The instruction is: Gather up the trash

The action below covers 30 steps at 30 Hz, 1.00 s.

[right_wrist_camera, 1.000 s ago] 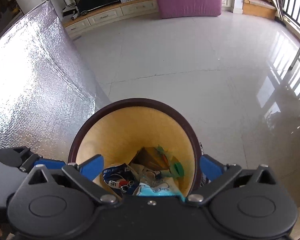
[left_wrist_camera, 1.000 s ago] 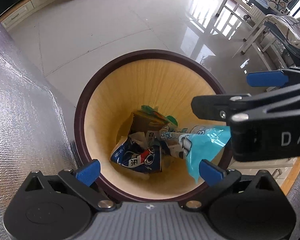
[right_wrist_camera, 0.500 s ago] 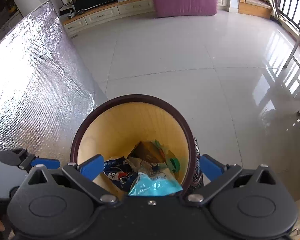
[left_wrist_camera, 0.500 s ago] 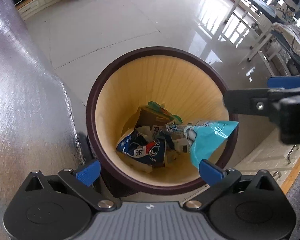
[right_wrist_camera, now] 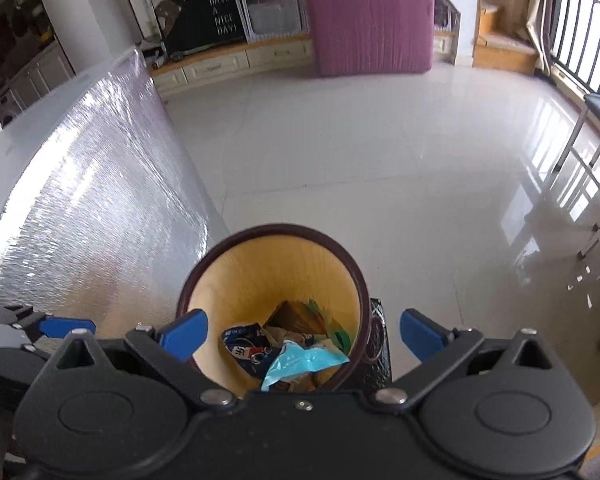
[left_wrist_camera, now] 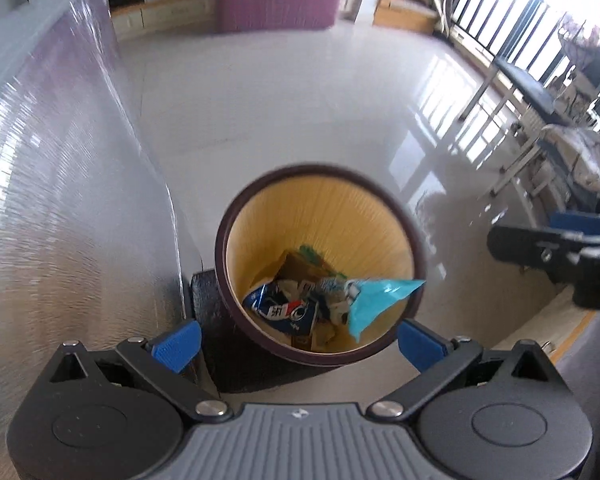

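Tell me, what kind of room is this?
Probably a living room in a home: a shiny tiled floor, a low cabinet along the far wall with a "Have a nice day" sign, and a round bin holding wrappers.

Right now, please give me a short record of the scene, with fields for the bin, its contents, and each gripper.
bin: round, dark rim, yellow inside, upright on the floor
contents: light blue wrapper on top, dark blue wrapper, brown carton
left gripper: open, empty, above the bin
right gripper: open, empty, above the bin
beside bin: silver foil panel
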Available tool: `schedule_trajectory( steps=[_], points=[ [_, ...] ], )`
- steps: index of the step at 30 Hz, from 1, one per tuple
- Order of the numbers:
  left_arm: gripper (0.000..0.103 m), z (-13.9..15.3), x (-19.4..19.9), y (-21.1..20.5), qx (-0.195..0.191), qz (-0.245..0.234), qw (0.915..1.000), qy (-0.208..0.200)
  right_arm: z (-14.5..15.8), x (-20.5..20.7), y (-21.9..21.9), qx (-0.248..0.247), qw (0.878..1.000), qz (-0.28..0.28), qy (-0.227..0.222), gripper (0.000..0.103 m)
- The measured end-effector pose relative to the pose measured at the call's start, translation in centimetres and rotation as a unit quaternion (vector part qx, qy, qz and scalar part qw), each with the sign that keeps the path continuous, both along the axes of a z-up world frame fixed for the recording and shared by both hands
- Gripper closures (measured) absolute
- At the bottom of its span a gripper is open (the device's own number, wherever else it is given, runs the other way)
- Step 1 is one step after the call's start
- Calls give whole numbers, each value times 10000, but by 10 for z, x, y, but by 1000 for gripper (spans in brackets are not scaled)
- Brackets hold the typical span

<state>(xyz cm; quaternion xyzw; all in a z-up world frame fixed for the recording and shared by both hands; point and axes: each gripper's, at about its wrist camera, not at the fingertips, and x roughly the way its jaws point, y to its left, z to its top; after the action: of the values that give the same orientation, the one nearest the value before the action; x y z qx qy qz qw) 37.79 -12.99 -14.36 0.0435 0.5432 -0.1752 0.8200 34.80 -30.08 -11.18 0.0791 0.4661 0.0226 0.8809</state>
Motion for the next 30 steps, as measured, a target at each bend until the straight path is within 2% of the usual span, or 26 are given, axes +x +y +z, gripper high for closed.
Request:
schedule_trajectory(
  steps=[9,17,23,30],
  points=[
    [0,71,-59,6,-291,76,9970,-713,56,-58,1,107,9980,-35,-617,0],
    [0,106,-122,25,-476,440,9894,-1301,92,-117,0,191,9929,-50,-1175,0],
    [0,126,-169,40,-316,807,9767,-1964,101,-159,3,135,9883,-141,-1513,0],
    [0,129,-216,57,-348,1062,9652,-2363,95,-201,13,-24,9848,-160,-1727,0]
  ],
)
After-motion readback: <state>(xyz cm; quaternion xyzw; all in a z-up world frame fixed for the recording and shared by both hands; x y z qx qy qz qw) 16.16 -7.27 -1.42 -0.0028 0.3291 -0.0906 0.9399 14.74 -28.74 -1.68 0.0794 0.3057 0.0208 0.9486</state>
